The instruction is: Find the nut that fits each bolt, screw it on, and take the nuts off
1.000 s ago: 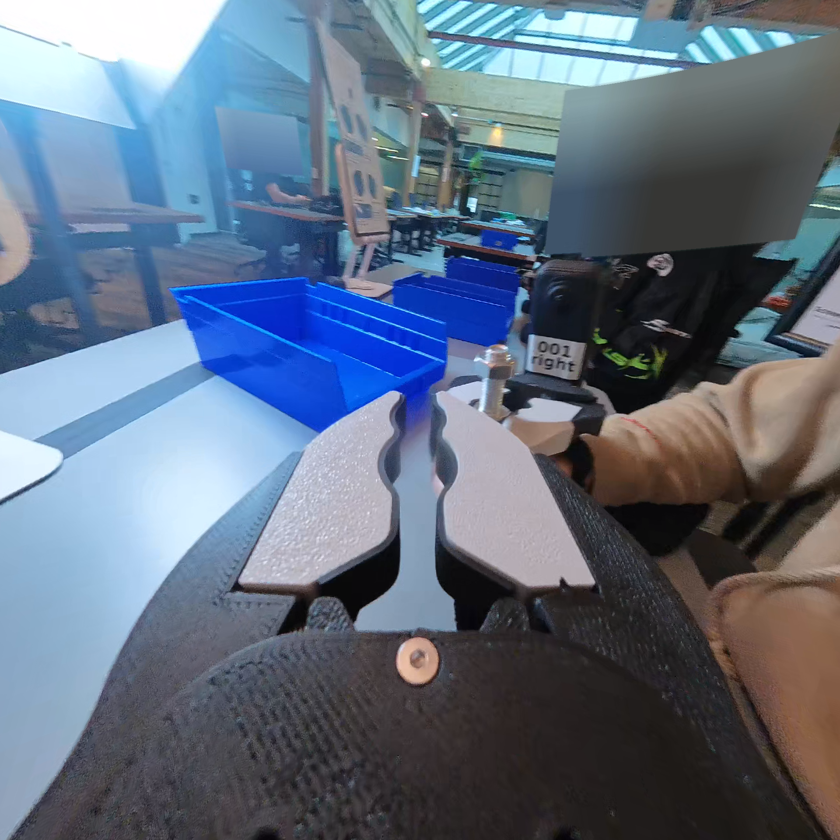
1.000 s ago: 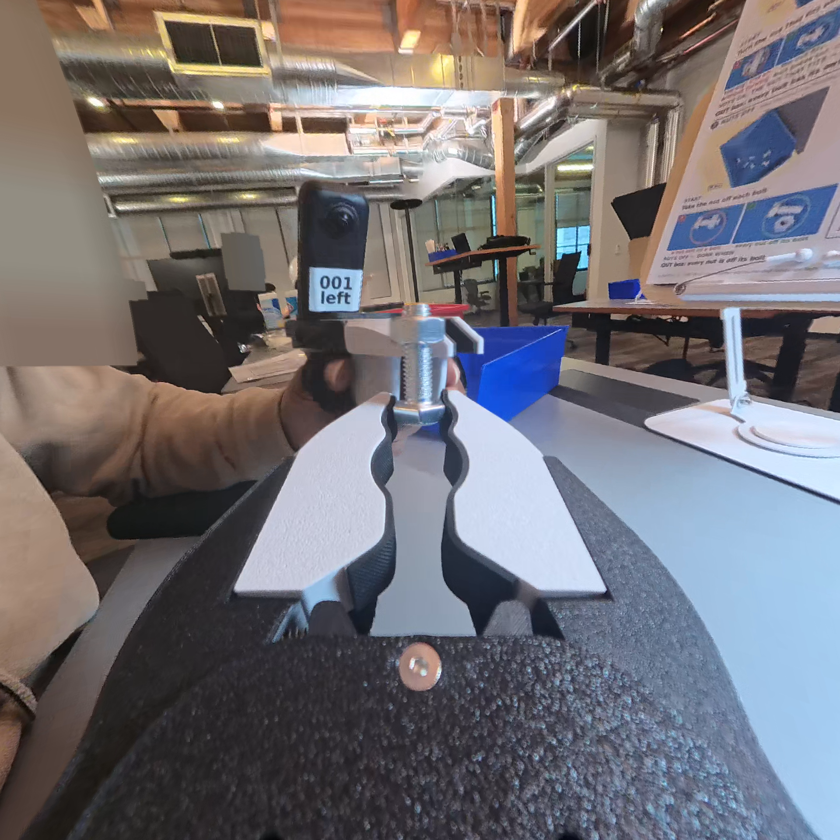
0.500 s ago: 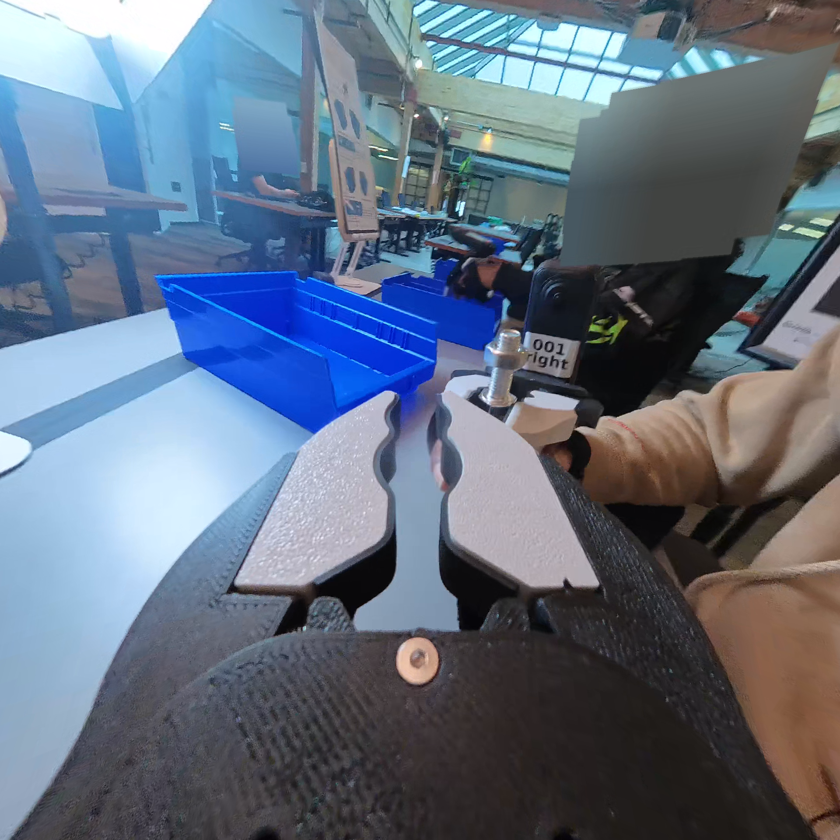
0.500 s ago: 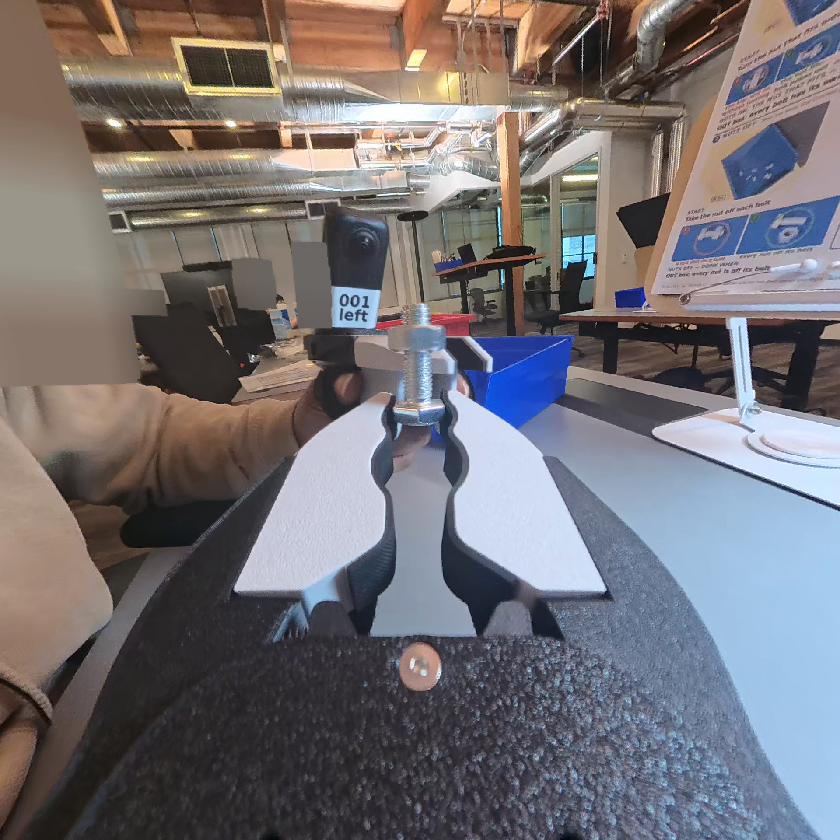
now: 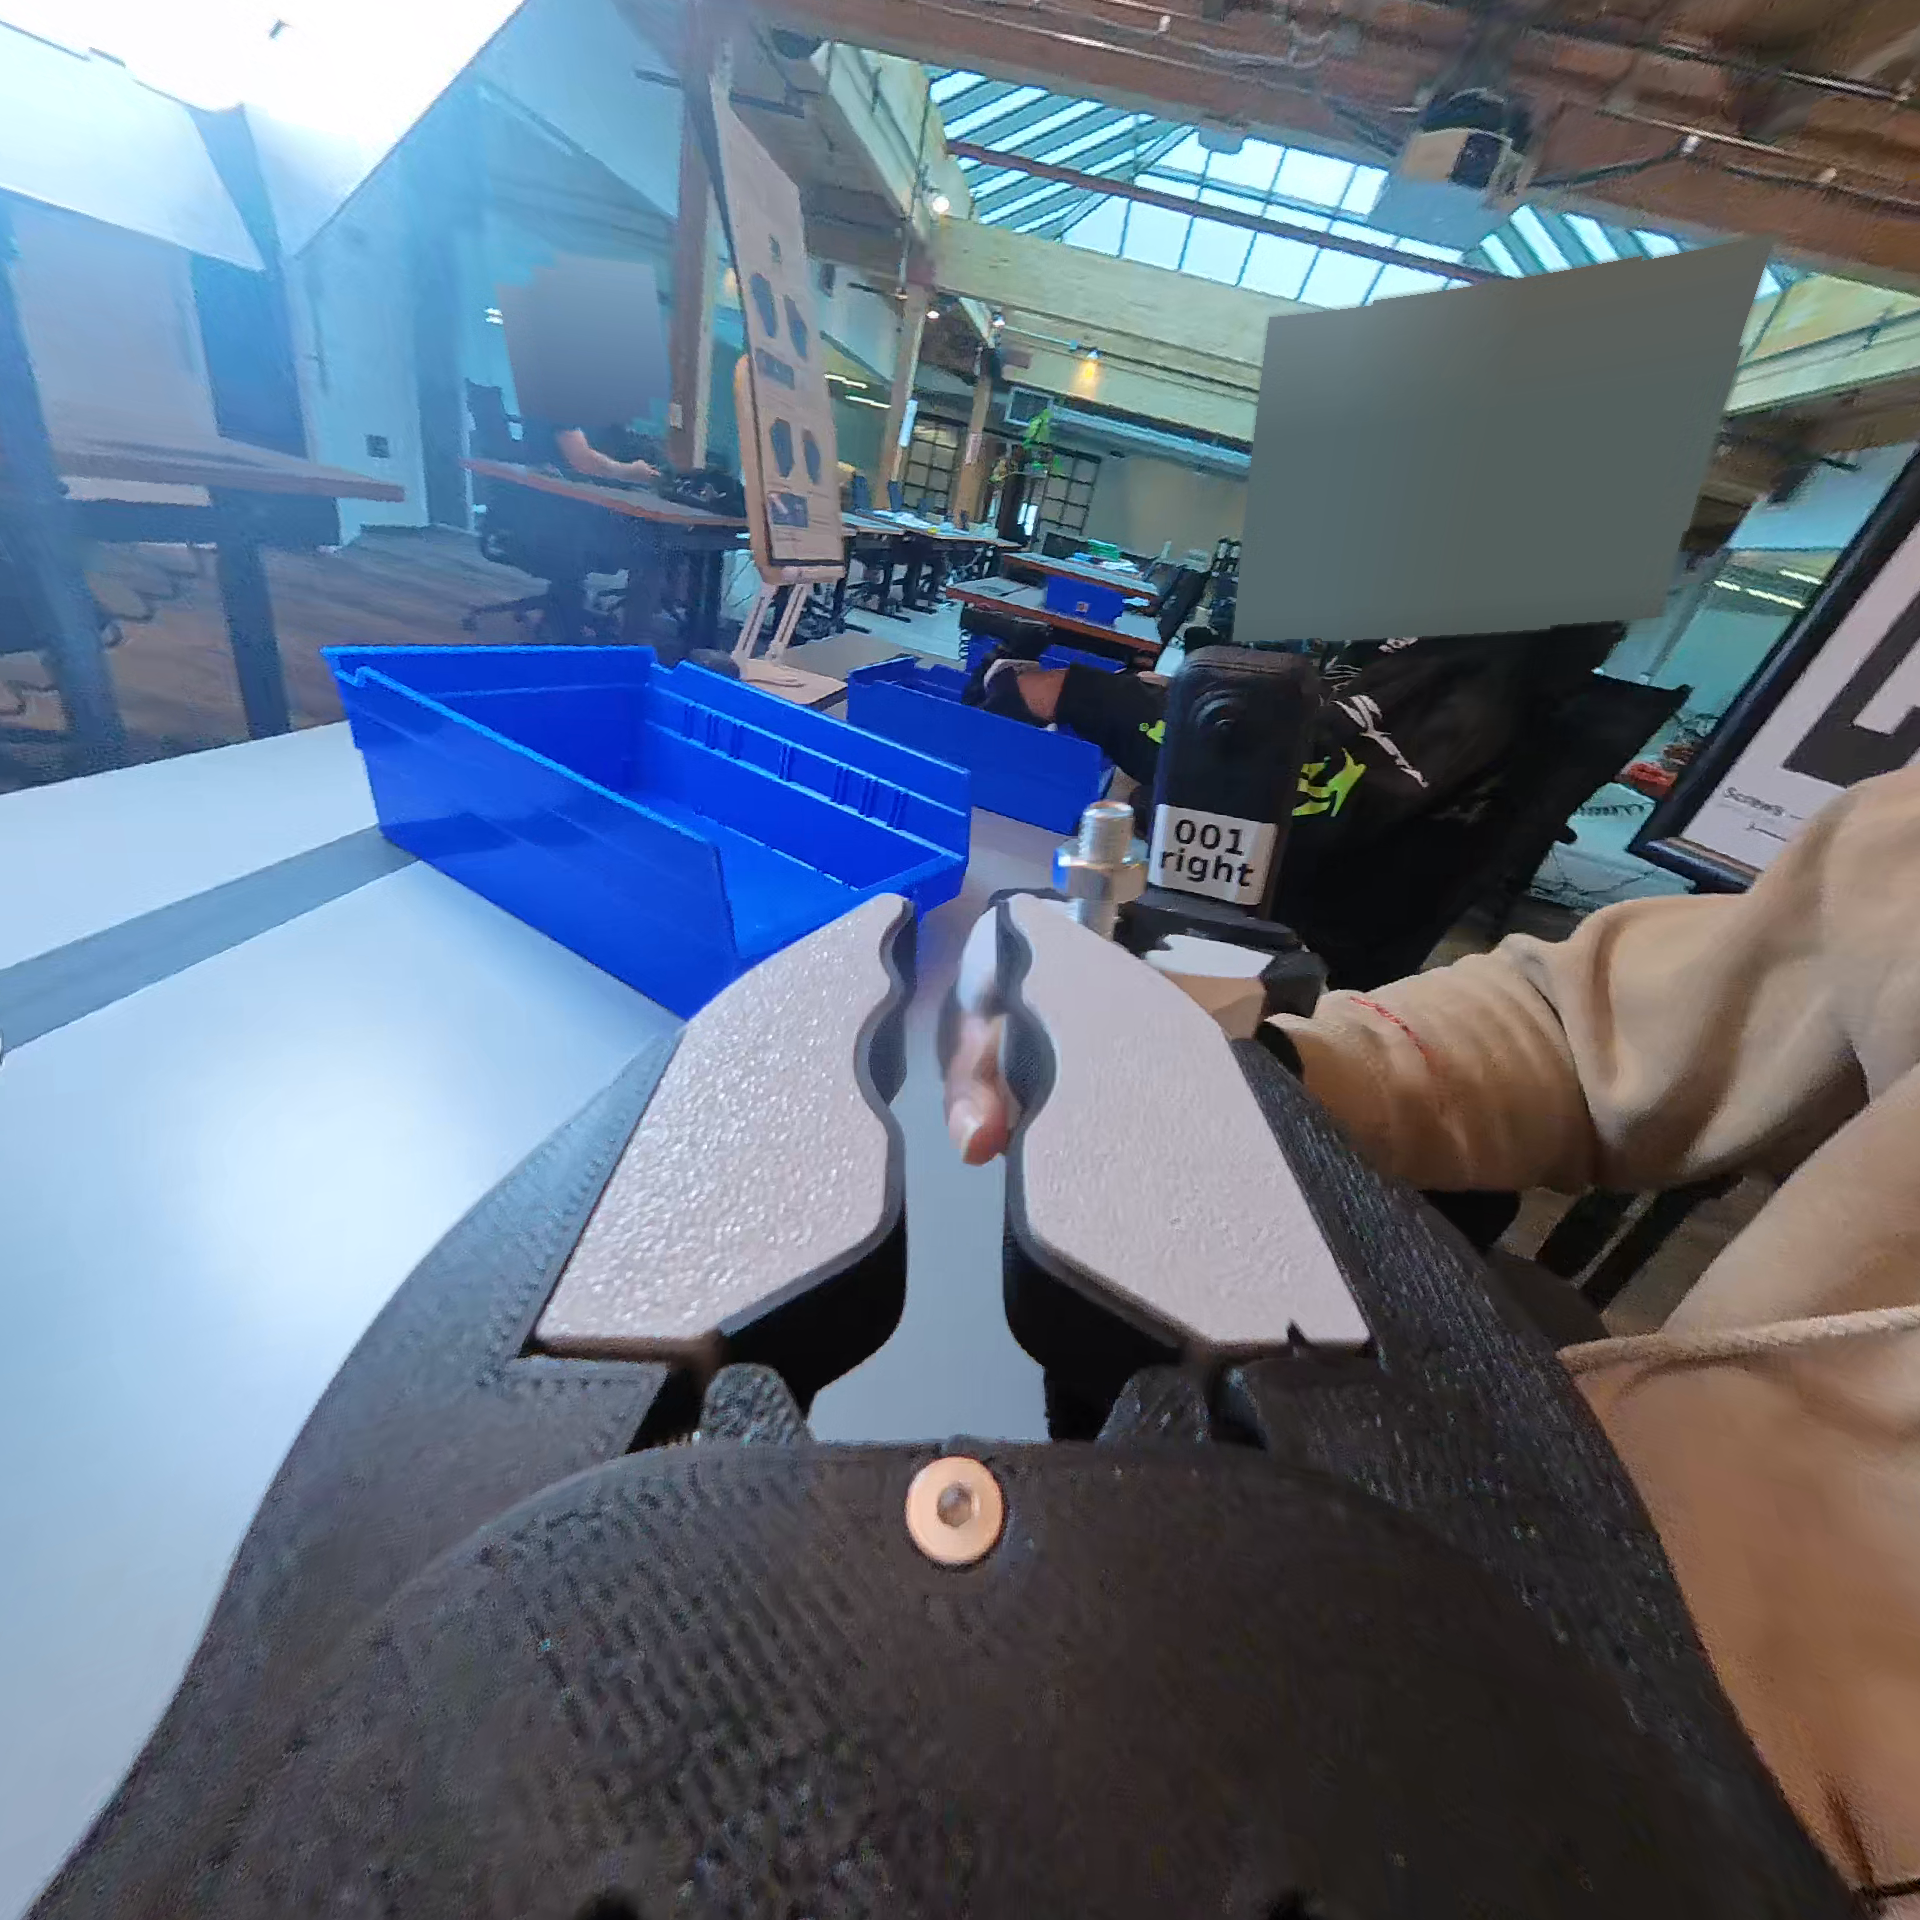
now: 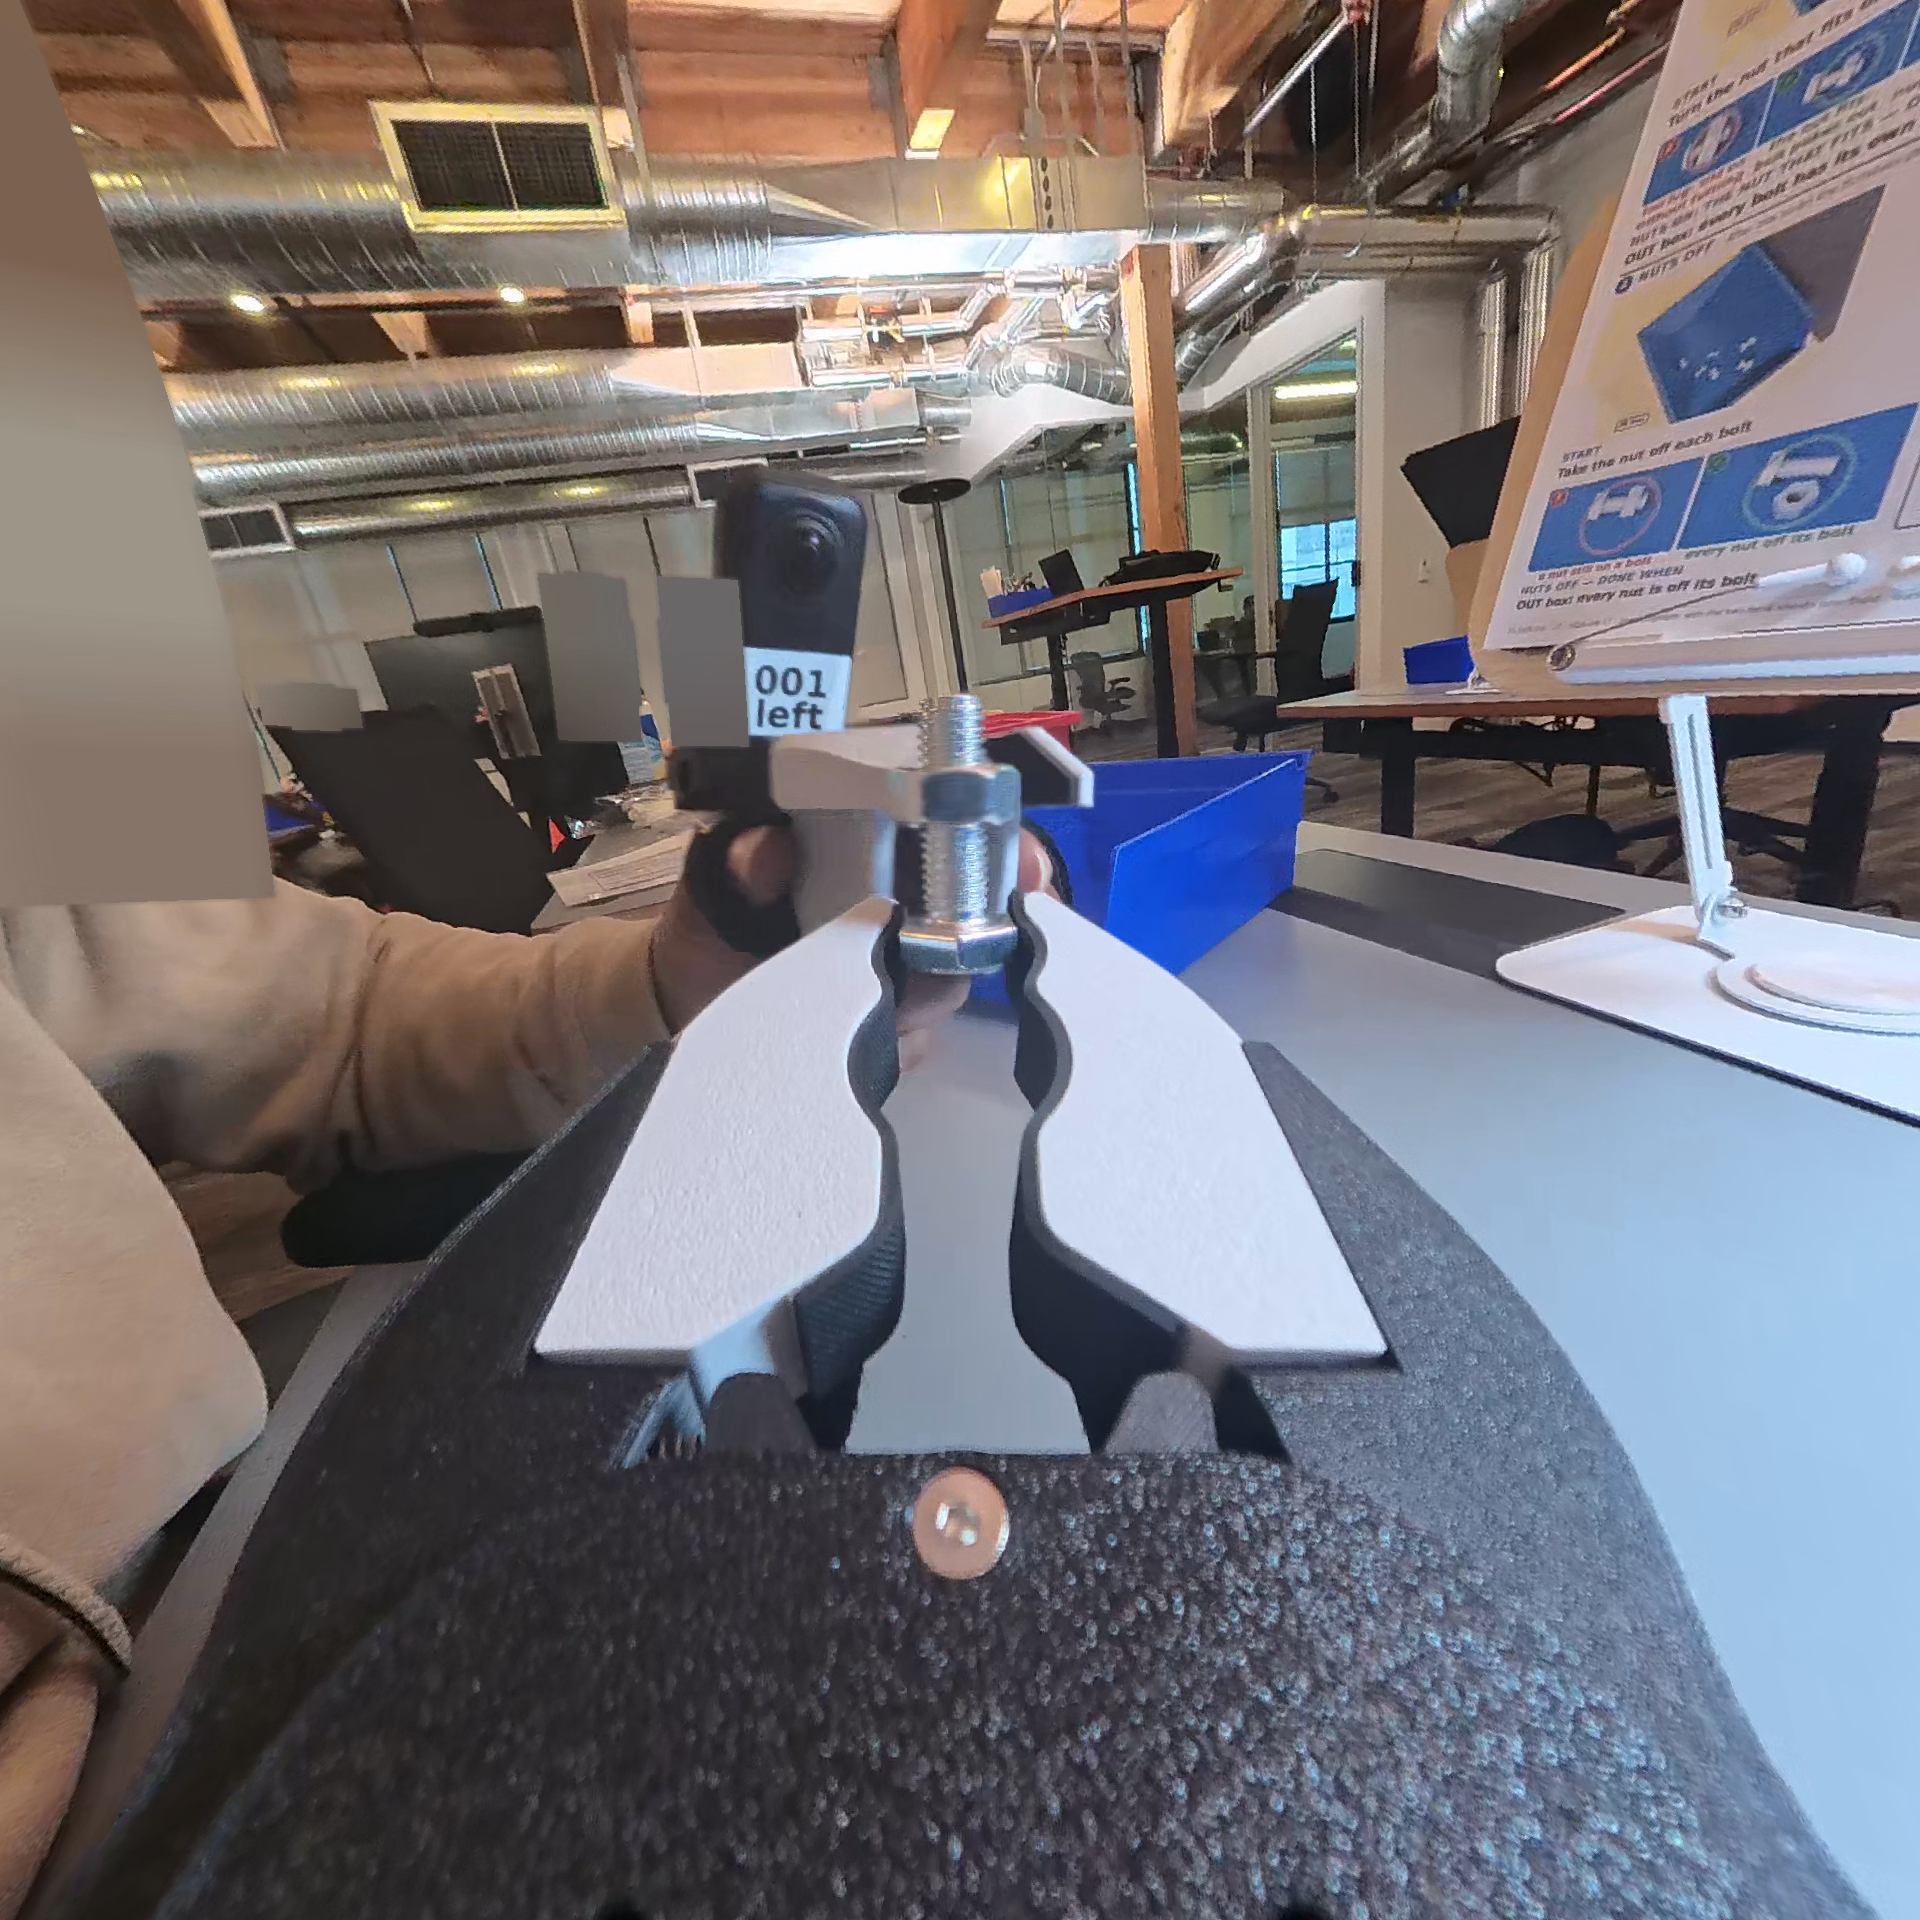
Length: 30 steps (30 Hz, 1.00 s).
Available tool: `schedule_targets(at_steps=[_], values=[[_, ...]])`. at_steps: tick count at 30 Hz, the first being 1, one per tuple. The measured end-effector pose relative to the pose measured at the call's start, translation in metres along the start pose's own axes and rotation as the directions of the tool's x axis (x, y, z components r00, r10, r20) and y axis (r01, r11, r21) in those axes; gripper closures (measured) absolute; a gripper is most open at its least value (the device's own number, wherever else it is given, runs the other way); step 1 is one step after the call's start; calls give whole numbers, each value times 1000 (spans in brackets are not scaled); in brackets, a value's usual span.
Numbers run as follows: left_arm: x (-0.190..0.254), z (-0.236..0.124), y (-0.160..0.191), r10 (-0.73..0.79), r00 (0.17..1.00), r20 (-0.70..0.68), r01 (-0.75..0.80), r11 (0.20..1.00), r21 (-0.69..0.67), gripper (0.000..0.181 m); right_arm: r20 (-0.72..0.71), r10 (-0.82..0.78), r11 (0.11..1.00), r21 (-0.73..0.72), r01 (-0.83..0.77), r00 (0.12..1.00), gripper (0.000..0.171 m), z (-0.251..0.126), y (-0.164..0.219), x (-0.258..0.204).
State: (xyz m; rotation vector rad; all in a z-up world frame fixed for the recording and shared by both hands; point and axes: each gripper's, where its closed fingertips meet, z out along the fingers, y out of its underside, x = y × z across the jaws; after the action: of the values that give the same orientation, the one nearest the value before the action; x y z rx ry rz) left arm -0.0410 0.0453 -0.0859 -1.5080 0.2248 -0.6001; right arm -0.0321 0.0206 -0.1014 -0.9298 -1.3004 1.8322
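My right gripper (image 6: 956,925) is shut on the hex head of a silver bolt (image 6: 954,873) and holds it upright, thread up. A silver nut (image 6: 971,800) sits on the upper thread, with some thread showing above it. My left gripper (image 5: 954,914) has its jaws a narrow gap apart with nothing between them. In the left wrist view the bolt and nut (image 5: 1093,862) stand just past the right finger's tip, outside the gap. In the right wrist view the left gripper (image 6: 1044,774) is level with the nut, close behind it.
A long blue bin (image 5: 644,821) lies on the grey table (image 5: 208,1091) beyond the left gripper; it also shows in the right wrist view (image 6: 1195,831). A second blue bin (image 5: 977,727) lies farther back, with another person's black sleeve (image 5: 1101,696) at it. An instruction sign on a white stand (image 6: 1704,966) is at the right. My left and right fingertips are right by each other.
The nut seems a little lower on the thread than a second ago. The left gripper has shifted slightly beside the bolt. The right gripper still holds the bolt head.
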Motion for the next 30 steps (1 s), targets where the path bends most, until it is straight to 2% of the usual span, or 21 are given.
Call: schedule_targets(at_steps=[4, 7, 8, 9, 10, 12, 16, 19, 20, 21, 23, 30], values=[[23, 7, 2, 58, 996, -73, -59, 998, -14, 152, -6, -2, 1000, -27, 1, 1000, 153, 2, 7, 1], [18, 9, 6, 77, 996, -40, -78, 996, -40, 151, -6, -5, 1000, -30, 5, 1000, 153, 3, 7, 0], [13, 8, 6, 56, 998, -22, -57, 997, -47, 162, -9, 3, 1000, -24, -4, 1000, 153, 2, 6, 1], [0, 5, 7, 50, 998, 48, -47, 997, -55, 180, -6, 12, 1000, -11, -12, 1000, 153, 1, 4, 2], [-7, 2, 6, 48, 996, 72, -44, 998, -48, 180, -6, 11, 1000, -5, -11, 1000, 153, 0, 2, 2], [-5, 0, 6, 12, 999, 47, -10, 999, -46, 173, -15, 2, 1000, -9, -2, 1000, 153, 1, 1, 3], [19, 7, 5, 61, 997, -47, -63, 997, -44, 155, -18, 5, 1000, -30, -6, 1000, 153, 2, 7, 4], [18, 11, 10, 93, 995, -22, -95, 993, -71, 151, -11, -2, 999, -33, 1, 1000, 153, 4, 7, 1], [16, 10, 9, 75, 997, -21, -76, 995, -70, 155, -13, 4, 1000, -26, -5, 1000, 153, 3, 6, 2], [7, 7, 8, 62, 998, 32, -60, 996, -72, 177, -6, 14, 1000, -12, -14, 1000, 153, 2, 4, 2], [-8, 1, 6, 68, 994, 89, -63, 996, -61, 180, -3, 5, 1000, 2, -5, 1000, 153, 0, -1, 2], [20, 9, 6, 79, 996, -28, -80, 995, -61, 155, -13, 1, 1000, -31, -1, 1000, 153, 3, 7, 3]])
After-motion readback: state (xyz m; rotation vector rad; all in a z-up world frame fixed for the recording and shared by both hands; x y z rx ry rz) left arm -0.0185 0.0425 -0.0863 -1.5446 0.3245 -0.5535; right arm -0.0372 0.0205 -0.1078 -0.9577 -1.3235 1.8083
